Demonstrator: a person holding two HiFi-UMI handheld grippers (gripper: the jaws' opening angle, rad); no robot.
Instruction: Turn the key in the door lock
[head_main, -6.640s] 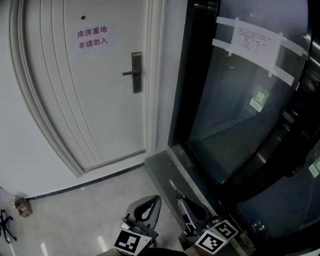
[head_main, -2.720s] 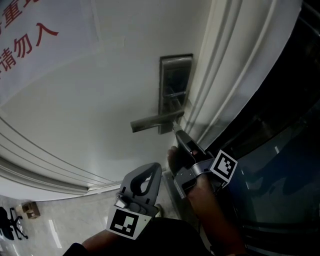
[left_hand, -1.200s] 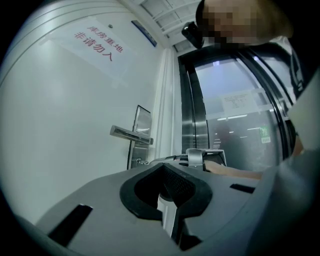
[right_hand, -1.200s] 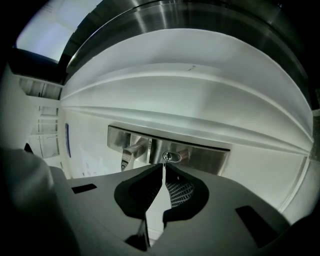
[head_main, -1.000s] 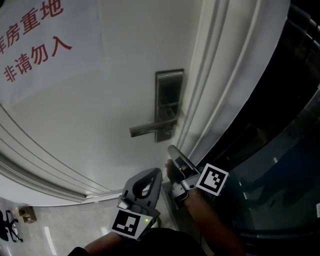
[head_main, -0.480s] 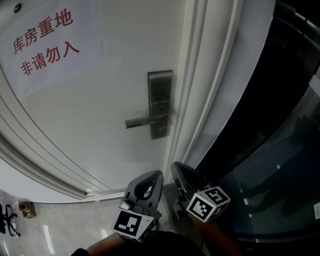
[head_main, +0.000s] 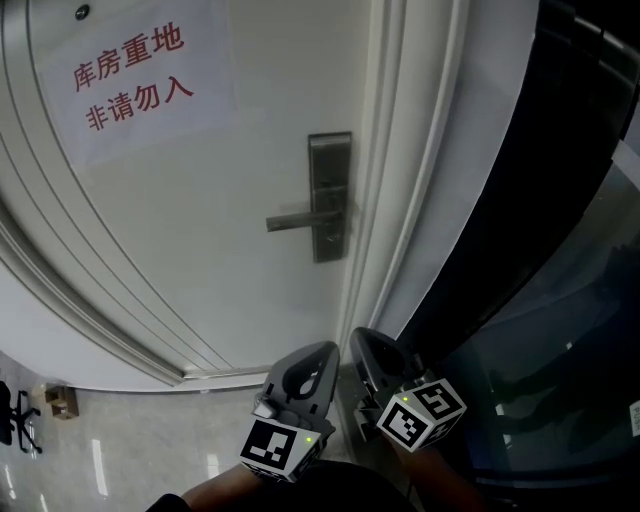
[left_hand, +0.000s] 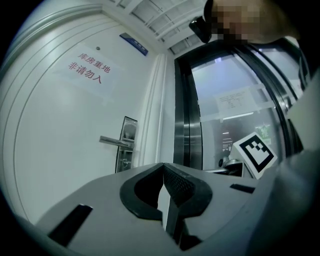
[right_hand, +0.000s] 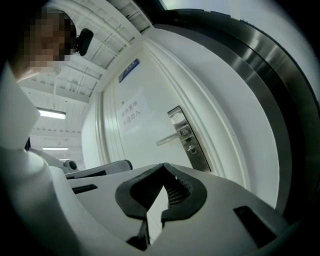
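A metal lock plate (head_main: 330, 195) with a lever handle (head_main: 300, 218) sits on the white door (head_main: 180, 220). In the right gripper view a small key or knob (right_hand: 191, 148) shows on the lock plate (right_hand: 187, 137) under the handle (right_hand: 167, 139); the left gripper view shows the same spot (left_hand: 124, 161). Both grippers hang low and well short of the door. My left gripper (head_main: 325, 350) is shut and holds nothing. My right gripper (head_main: 362, 335) beside it is shut and holds nothing. Their tips meet in their own views, the left gripper (left_hand: 163, 165) and the right gripper (right_hand: 163, 165).
A paper notice (head_main: 130, 70) with red characters hangs on the door. The white door frame (head_main: 400, 200) runs right of the lock, then dark glass panels (head_main: 560, 300). A small box (head_main: 62, 402) lies on the tiled floor at the lower left.
The right gripper, close under the lever handle 2.7 s ago, has drawn back down beside the left one. The view has pulled away from the door.
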